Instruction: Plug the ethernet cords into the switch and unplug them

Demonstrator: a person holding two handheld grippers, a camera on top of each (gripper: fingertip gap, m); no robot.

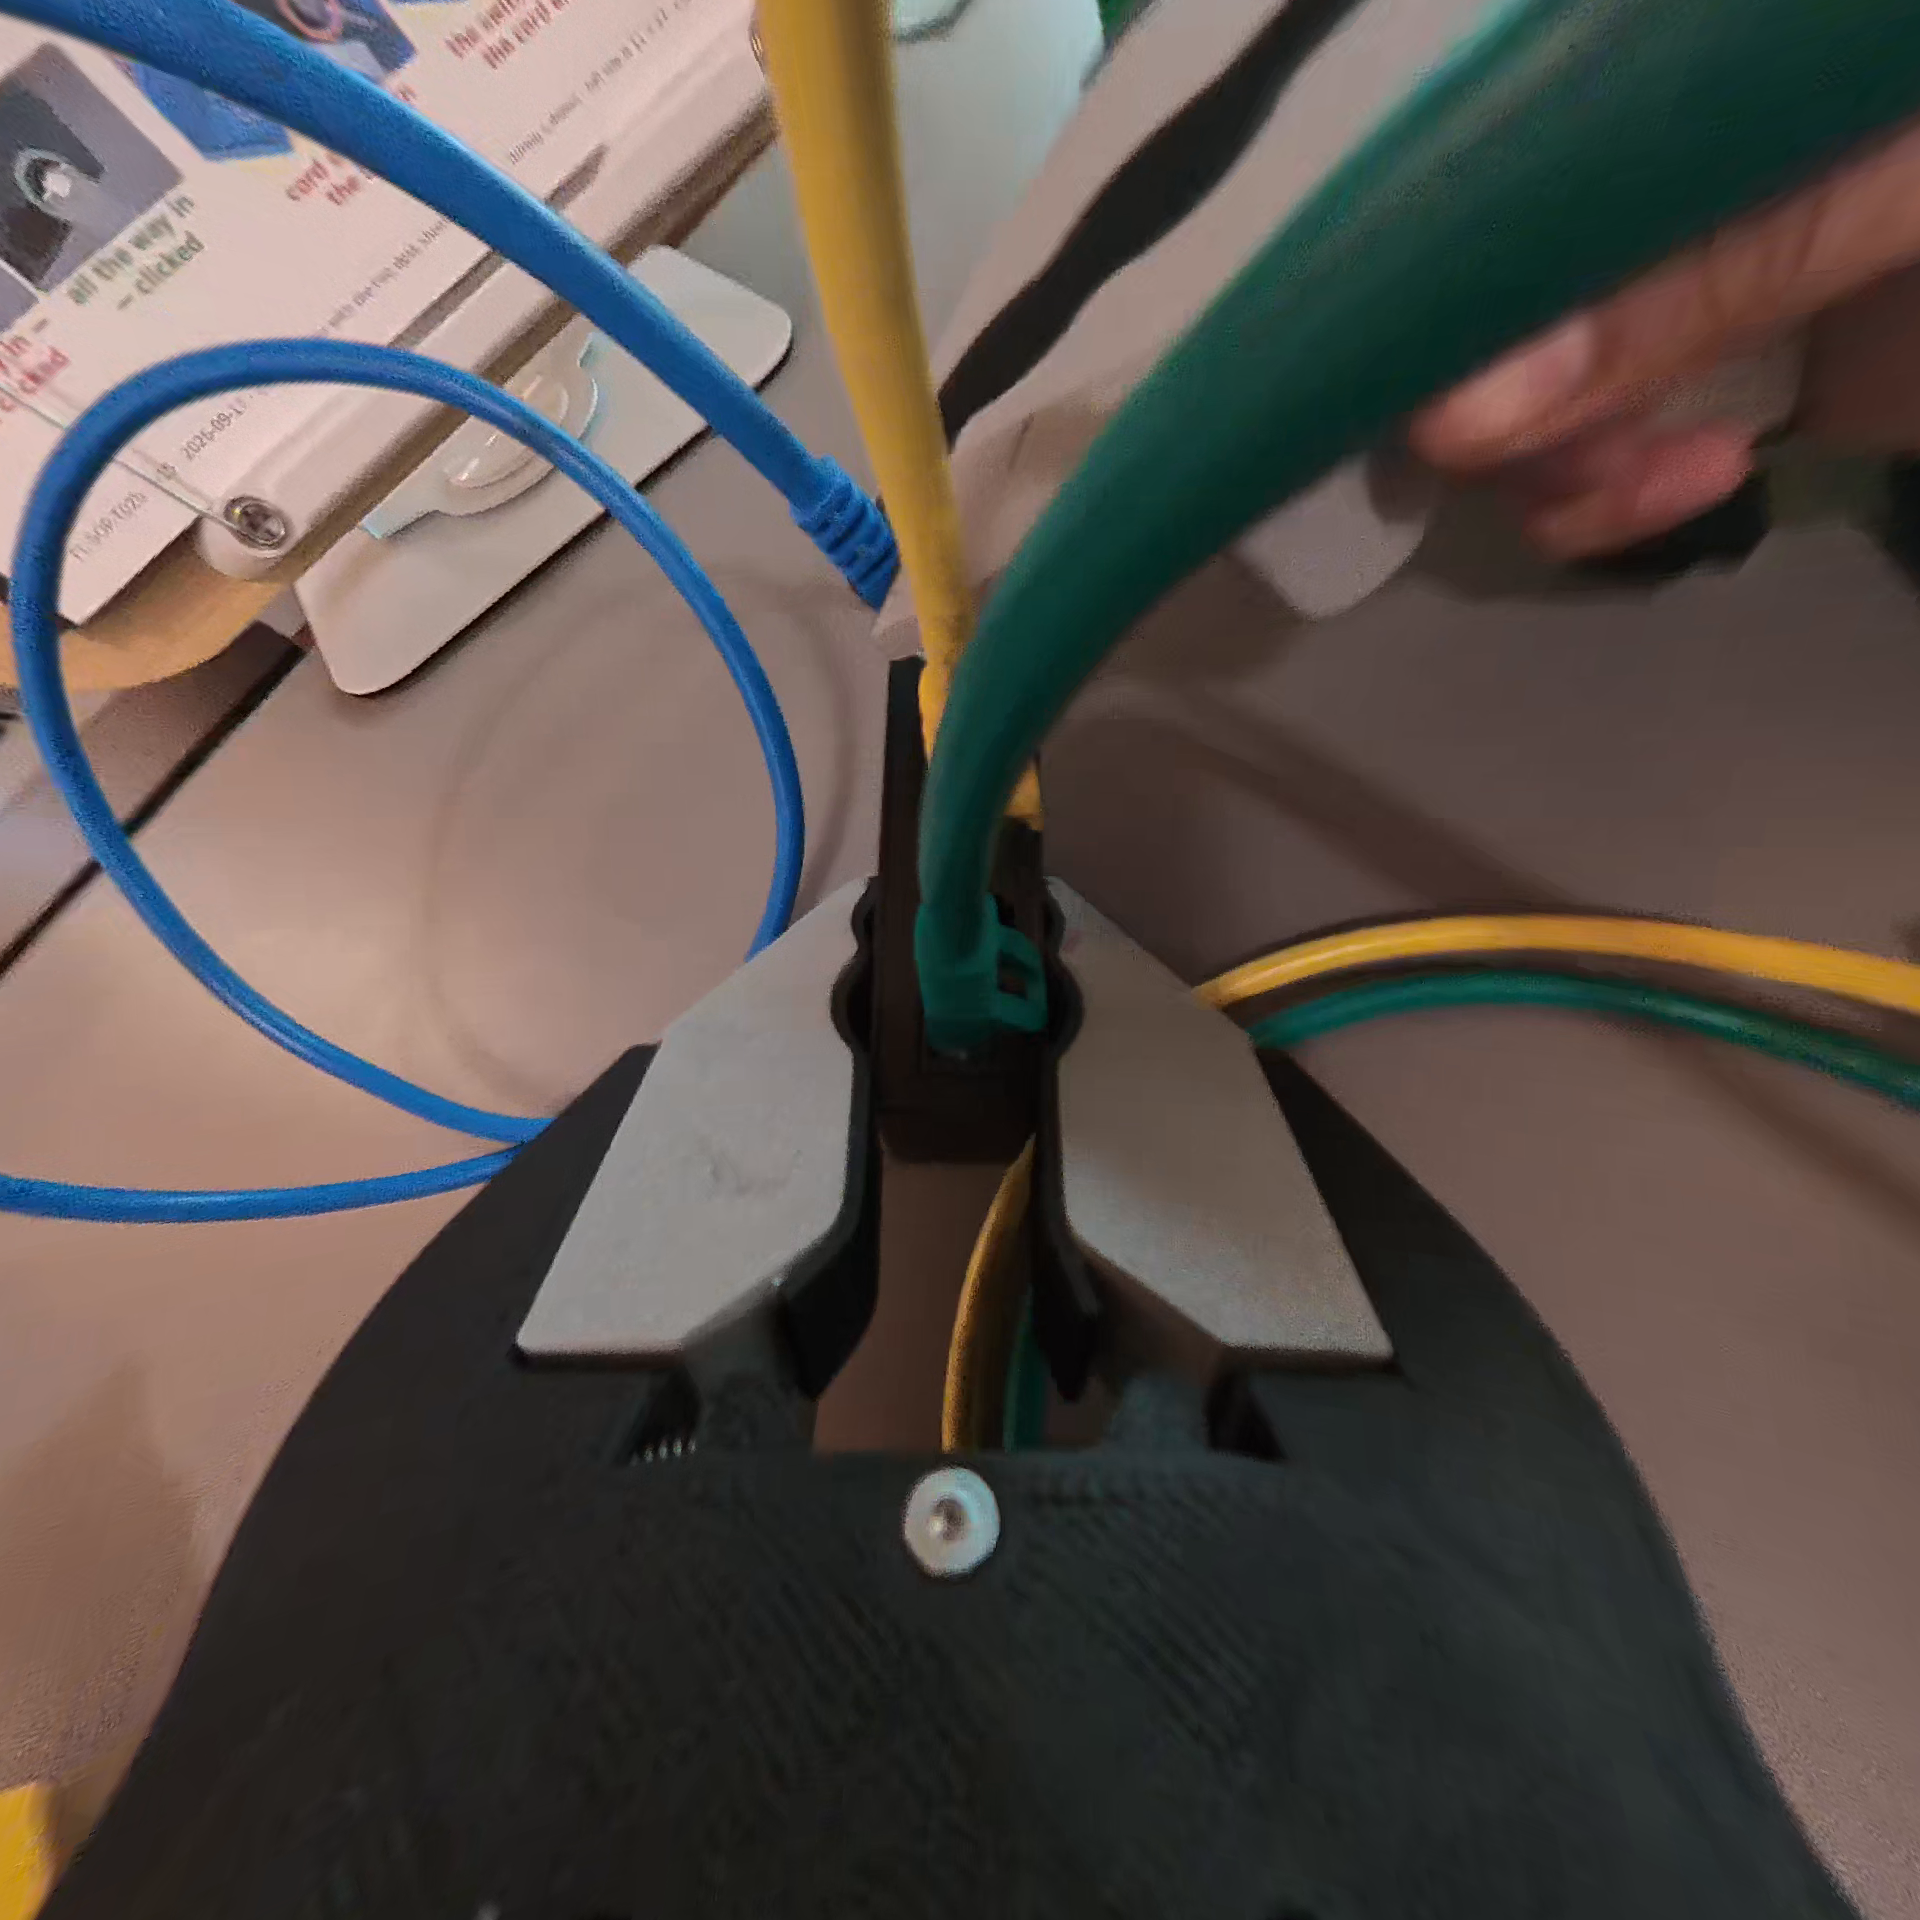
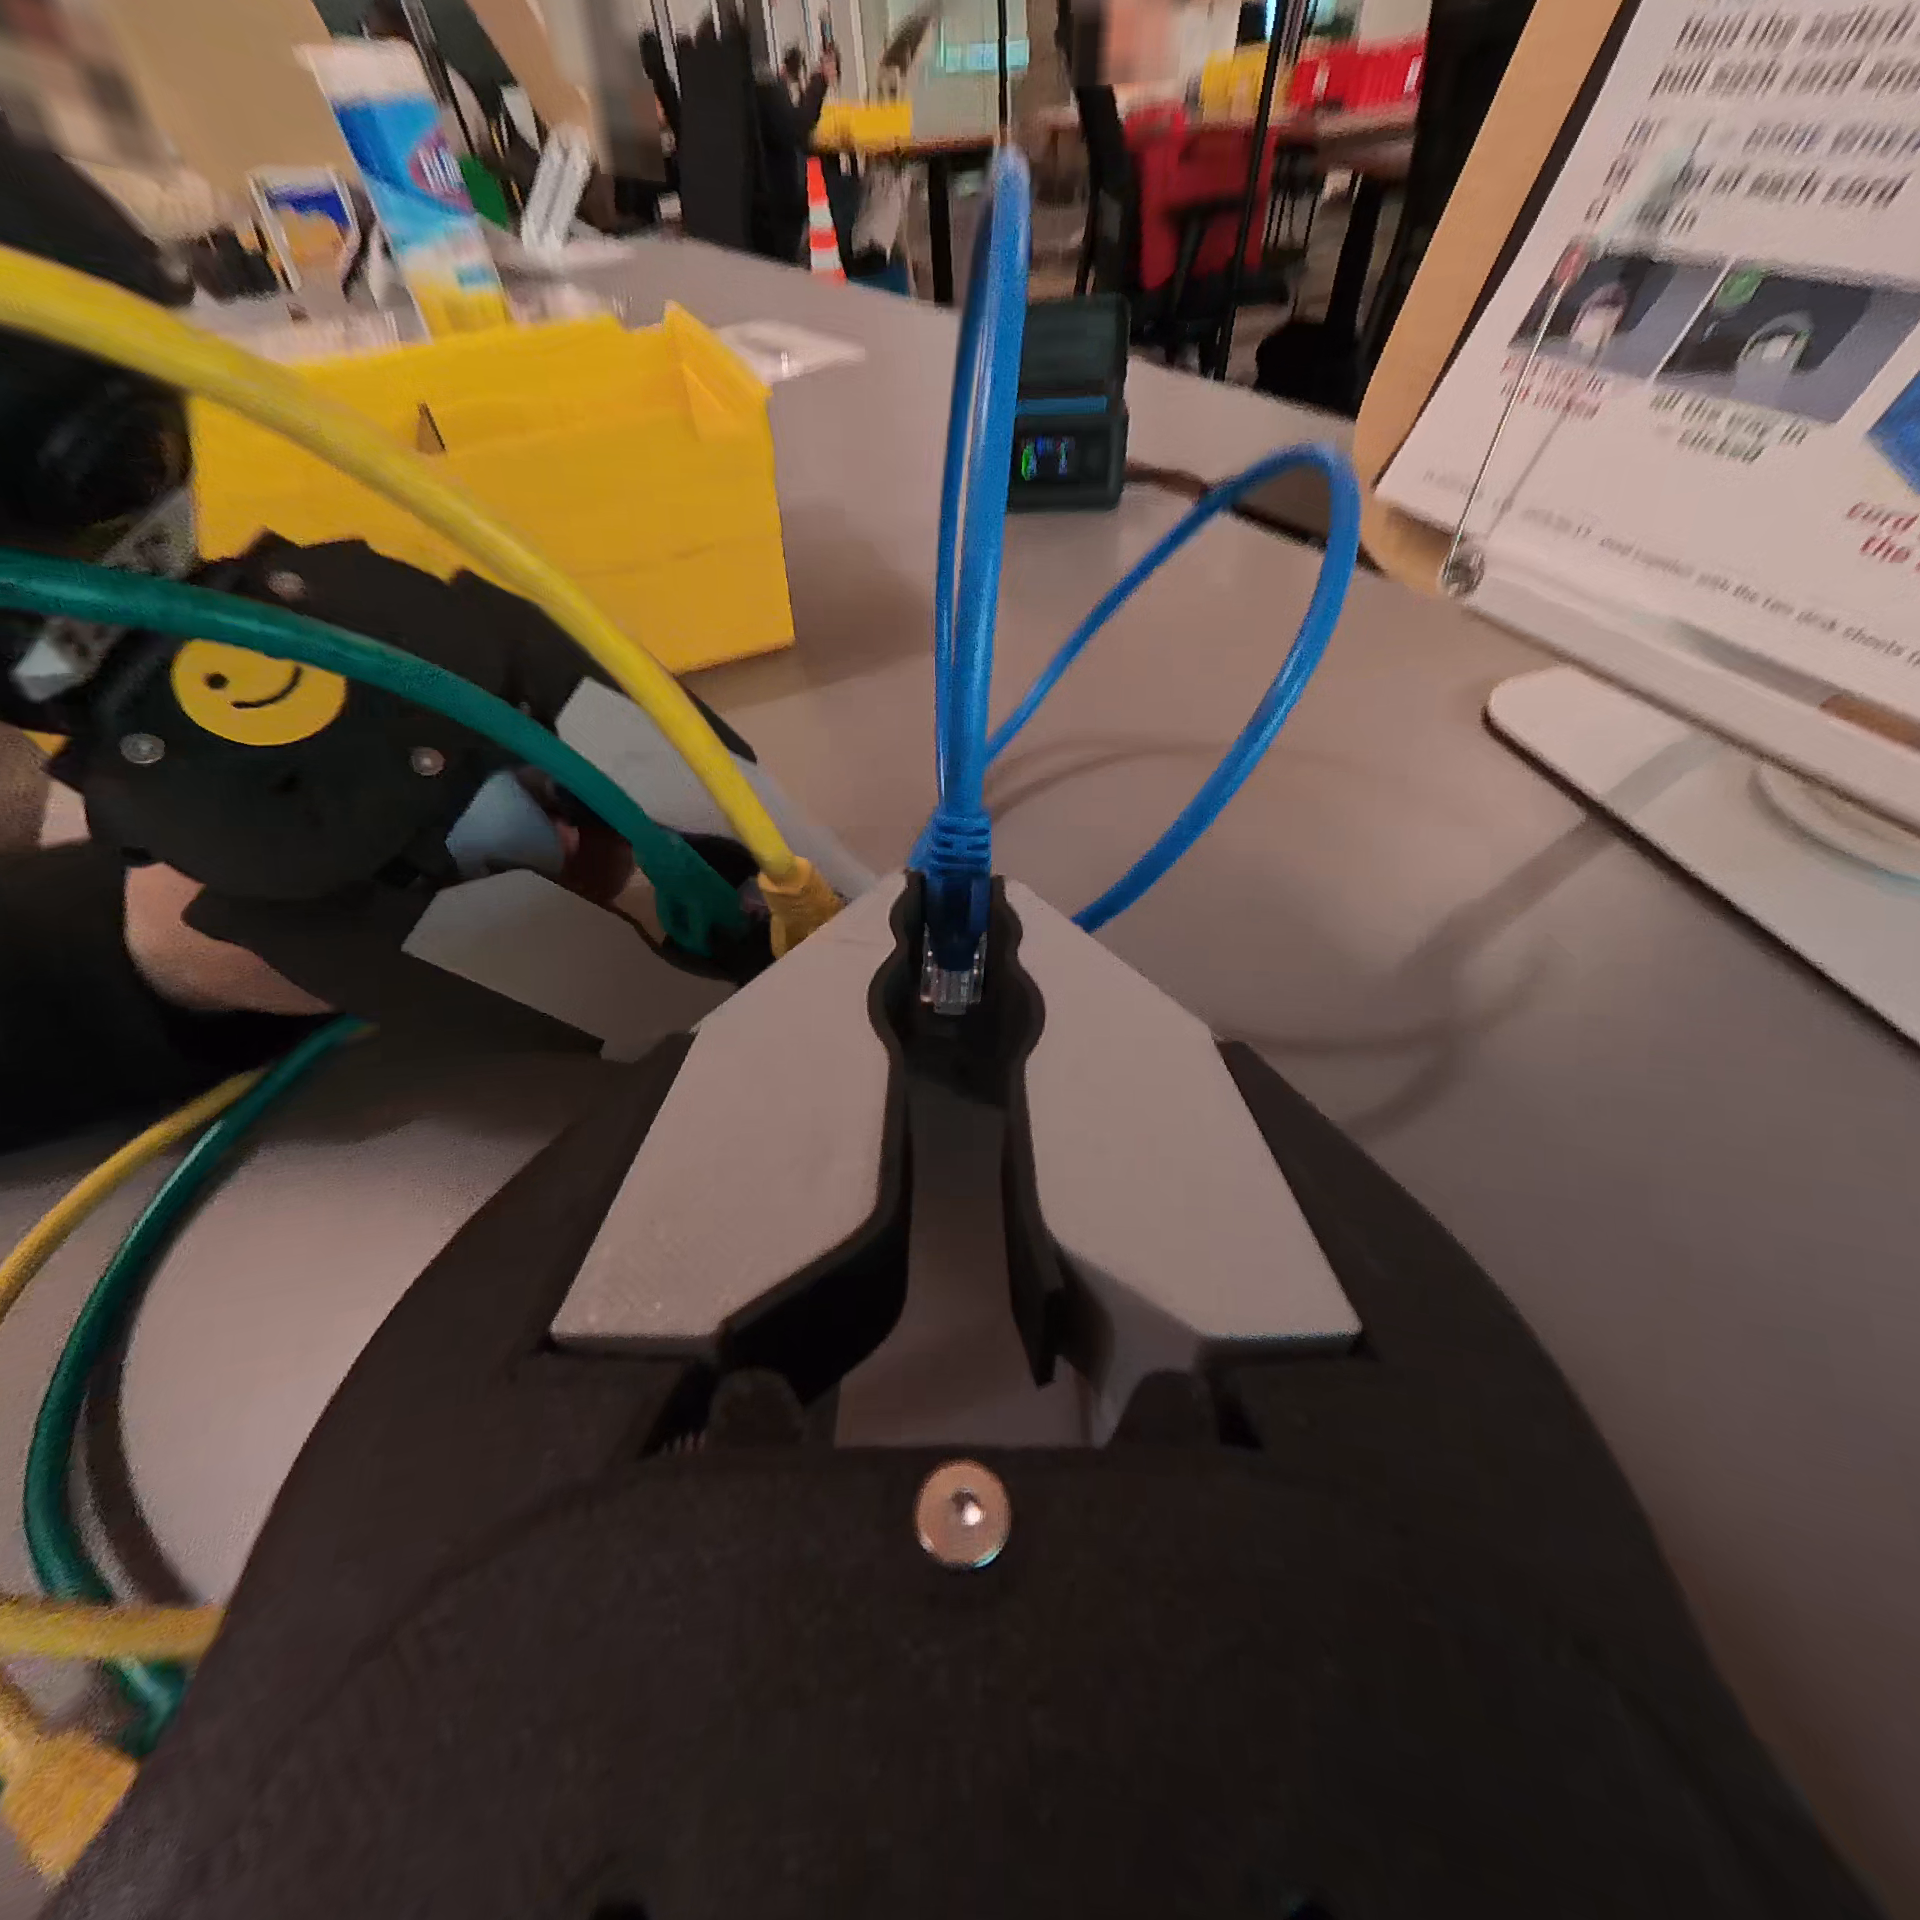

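Observation:
My left gripper [image 1: 956, 935] is shut on a thin black switch [image 1: 940, 1101] held edge-on between its pads. A green cord [image 1: 1195, 499] and a yellow cord [image 1: 883, 343] are plugged into the switch. The green plug [image 1: 977, 977] sits right at the fingertips. My right gripper [image 2: 956, 925] is shut on the plug [image 2: 951, 961] of a blue cord [image 2: 977, 520], which loops up and to the right. In the left wrist view the blue plug [image 1: 847, 530] is just beyond the switch's far end, apart from it. The left gripper also shows in the right wrist view [image 2: 748, 925].
A yellow bin [image 2: 520, 499] stands on the grey table [image 2: 1351, 883] behind the left gripper. An instruction board on a white stand [image 2: 1714, 416] is at the right, and it also shows in the left wrist view [image 1: 208, 312]. A small black device [image 2: 1070, 416] sits farther back. A blurred hand [image 1: 1662, 416] is at the right. Across from one pair of fingers to the other is roughly 5 cm.

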